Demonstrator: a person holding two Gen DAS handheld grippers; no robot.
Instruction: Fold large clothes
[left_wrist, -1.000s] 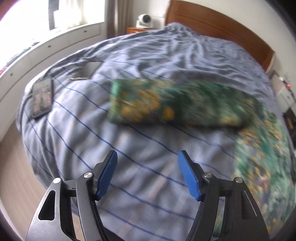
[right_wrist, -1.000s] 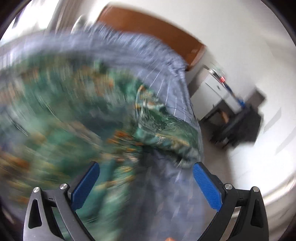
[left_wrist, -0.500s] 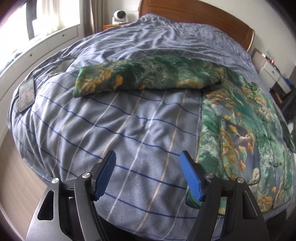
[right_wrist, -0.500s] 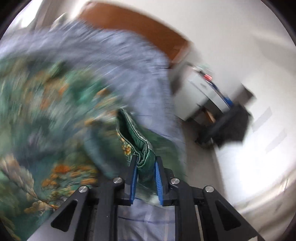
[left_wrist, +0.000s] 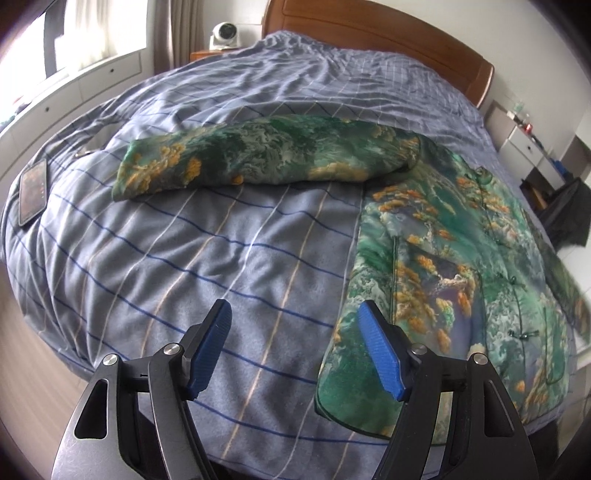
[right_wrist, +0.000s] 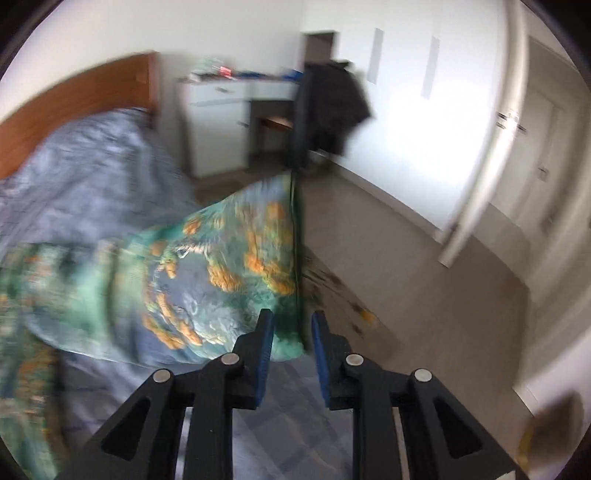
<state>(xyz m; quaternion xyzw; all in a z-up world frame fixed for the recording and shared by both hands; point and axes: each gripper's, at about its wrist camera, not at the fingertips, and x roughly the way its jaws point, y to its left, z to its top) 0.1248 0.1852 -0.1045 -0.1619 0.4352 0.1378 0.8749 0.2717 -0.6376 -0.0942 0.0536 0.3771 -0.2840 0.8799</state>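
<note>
A green jacket with orange and blue print (left_wrist: 461, 266) lies spread on the right side of the bed, one sleeve (left_wrist: 258, 155) stretched leftward across the cover. My left gripper (left_wrist: 295, 343) is open and empty above the bed's near edge, left of the jacket's hem. My right gripper (right_wrist: 291, 332) is shut on the end of the other sleeve (right_wrist: 229, 273) and holds it lifted off the bed; this view is blurred.
The bed has a blue checked cover (left_wrist: 221, 258) and a wooden headboard (left_wrist: 388, 33). A phone (left_wrist: 33, 192) lies at the bed's left edge. A white dresser (right_wrist: 214, 110) and a chair draped in dark cloth (right_wrist: 328, 107) stand right of the bed.
My right gripper closed on the sleeve end and swung it up and toward the room side. My left gripper's view shifted right, bringing the jacket body into view; its jaws stayed open.
</note>
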